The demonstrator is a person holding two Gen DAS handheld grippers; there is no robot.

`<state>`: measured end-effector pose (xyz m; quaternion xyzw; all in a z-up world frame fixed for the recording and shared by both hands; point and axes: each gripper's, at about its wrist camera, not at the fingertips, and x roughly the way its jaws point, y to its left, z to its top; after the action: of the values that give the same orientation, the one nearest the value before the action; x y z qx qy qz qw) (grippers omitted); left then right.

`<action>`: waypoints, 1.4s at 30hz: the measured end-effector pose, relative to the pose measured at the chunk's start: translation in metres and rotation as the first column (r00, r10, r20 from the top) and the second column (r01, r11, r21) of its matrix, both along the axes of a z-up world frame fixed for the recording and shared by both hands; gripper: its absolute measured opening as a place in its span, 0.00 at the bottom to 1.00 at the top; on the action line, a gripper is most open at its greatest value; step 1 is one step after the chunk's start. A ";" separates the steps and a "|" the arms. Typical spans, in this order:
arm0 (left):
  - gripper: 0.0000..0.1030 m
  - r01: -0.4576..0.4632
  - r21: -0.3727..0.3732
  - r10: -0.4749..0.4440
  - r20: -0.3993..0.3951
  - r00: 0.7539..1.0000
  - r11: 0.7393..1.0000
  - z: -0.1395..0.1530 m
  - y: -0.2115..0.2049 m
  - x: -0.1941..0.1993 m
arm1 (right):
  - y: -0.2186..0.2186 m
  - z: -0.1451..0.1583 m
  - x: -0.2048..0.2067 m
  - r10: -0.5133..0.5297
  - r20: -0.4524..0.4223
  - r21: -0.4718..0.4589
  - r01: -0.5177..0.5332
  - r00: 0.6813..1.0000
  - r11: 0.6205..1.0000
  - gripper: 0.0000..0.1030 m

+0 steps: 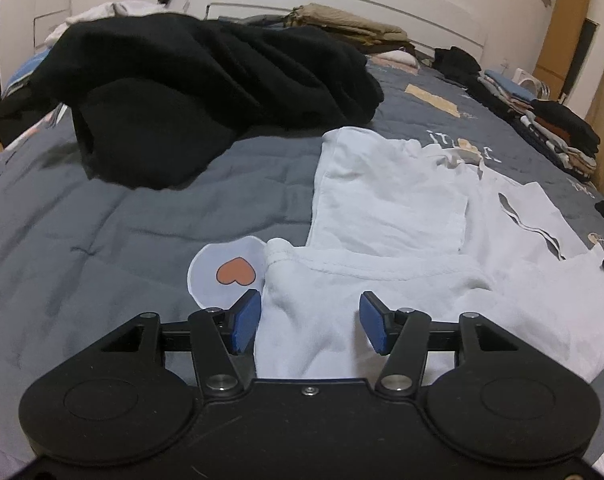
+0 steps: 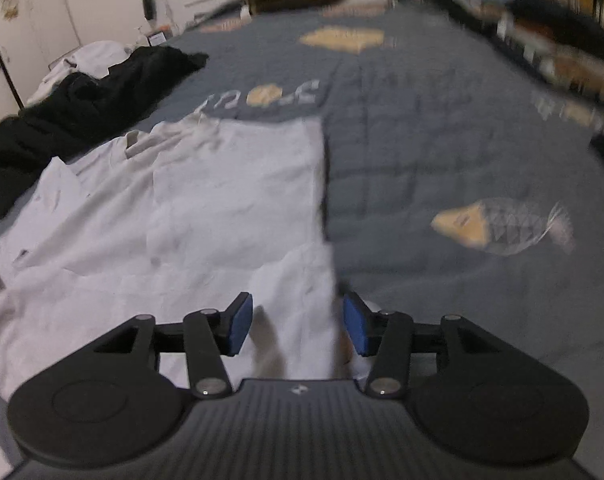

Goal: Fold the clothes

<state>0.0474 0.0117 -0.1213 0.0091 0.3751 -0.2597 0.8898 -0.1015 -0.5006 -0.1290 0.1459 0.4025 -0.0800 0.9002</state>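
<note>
Grey quilt (image 1: 102,220), white shirt (image 1: 381,208) spread flat — both tongs (image 1: 309,322) (image 2: 298,324) spread, cloth between, unpinched

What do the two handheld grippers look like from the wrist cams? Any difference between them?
Both are matte black, with two round discs, silver pivot pins and linkage arms ending in blue pads. The left gripper has a smooth body with one small screw; the right gripper has a ribbed body with a small emblem. No cables or sleeves show.
</note>
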 end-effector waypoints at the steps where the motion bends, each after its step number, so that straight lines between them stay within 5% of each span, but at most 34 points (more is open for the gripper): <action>1: 0.52 0.006 0.003 -0.006 -0.012 1.000 1.000 -0.001 -0.001 0.000 | 0.000 -0.003 0.001 -0.004 0.007 0.023 0.004 1.000 1.000 0.46; 2: 0.45 0.013 0.005 -0.013 -0.024 1.000 1.000 -0.002 -0.002 0.001 | -0.001 -0.004 0.001 -0.017 0.017 0.039 0.017 1.000 0.999 0.36; 3: 0.19 0.020 0.012 -0.020 -0.020 1.000 1.000 -0.002 -0.004 0.000 | -0.002 -0.004 0.001 -0.034 0.026 0.052 0.033 0.999 0.998 0.16; 4: 0.10 0.028 0.024 -0.028 -0.001 1.000 0.999 -0.001 -0.005 -0.002 | -0.003 -0.004 0.000 -0.051 0.036 0.065 0.048 0.998 0.997 0.04; 6: 0.05 0.028 0.016 -0.029 0.065 0.997 0.999 0.006 -0.003 -0.007 | -0.008 0.004 -0.005 -0.084 0.084 0.106 0.075 0.993 0.992 0.04; 13: 0.04 -0.028 -0.131 0.053 0.189 0.981 0.991 0.034 0.019 -0.017 | -0.025 0.047 -0.034 -0.208 0.315 0.123 0.177 0.926 0.976 0.03; 15: 0.06 -0.032 -0.083 0.045 0.160 0.986 0.996 0.026 0.012 -0.012 | -0.027 0.047 -0.033 -0.204 0.321 0.084 0.186 0.925 0.979 0.03; 18: 0.07 -0.023 0.055 0.019 0.065 0.998 0.998 0.002 -0.004 -0.001 | -0.025 0.022 -0.016 -0.154 0.219 0.031 0.151 0.963 0.988 0.04; 22: 0.29 -0.042 0.056 0.041 0.020 0.999 0.998 -0.006 -0.002 0.008 | -0.026 -0.005 -0.002 -0.109 0.077 0.032 0.107 0.991 0.994 0.07; 23: 0.50 -0.056 0.030 0.055 0.019 0.998 0.998 -0.004 0.002 0.010 | -0.027 -0.006 -0.002 -0.101 0.062 0.049 0.098 0.993 0.994 0.08; 24: 0.57 -0.071 -0.008 0.071 0.017 0.997 0.997 -0.002 0.006 0.011 | -0.028 -0.007 -0.003 -0.097 0.063 0.073 0.093 0.993 0.993 0.10; 26: 0.57 -0.076 -0.055 0.077 0.005 0.997 0.996 -0.001 0.011 0.013 | -0.030 -0.008 -0.003 -0.098 0.068 0.124 0.089 0.993 0.988 0.19; 28: 0.54 -0.074 -0.077 0.072 -0.021 0.997 0.994 -0.005 0.008 0.018 | -0.030 -0.013 -0.003 -0.108 0.055 0.154 0.098 0.993 0.983 0.26; 29: 0.38 -0.069 -0.073 0.068 -0.024 0.997 0.995 -0.007 0.006 0.019 | -0.028 -0.014 -0.004 -0.116 0.062 0.161 0.105 0.991 0.981 0.25; 30: 0.13 -0.062 -0.058 0.061 -0.019 0.998 0.996 -0.008 0.003 0.019 | -0.028 -0.013 -0.005 -0.127 0.074 0.164 0.114 0.989 0.980 0.12; 31: 0.07 -0.055 -0.044 0.055 -0.014 0.998 0.998 -0.009 0.000 0.019 | -0.027 -0.012 -0.006 -0.139 0.086 0.166 0.124 0.987 0.978 0.03; 37: 0.02 -0.046 -0.113 0.063 0.158 0.985 0.993 0.034 0.007 0.008 | -0.029 0.029 -0.016 -0.196 0.247 0.230 0.139 0.949 0.963 0.03; 42: 0.02 -0.045 -0.080 0.060 0.202 0.978 0.996 0.044 -0.008 0.039 | -0.044 0.050 0.013 -0.198 0.300 0.183 0.148 0.933 0.972 0.03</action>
<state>0.0865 0.0032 -0.0771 -0.0078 0.2718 -0.2476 0.9299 -0.0886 -0.5447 -0.0785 0.2621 0.2438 -0.1029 0.9280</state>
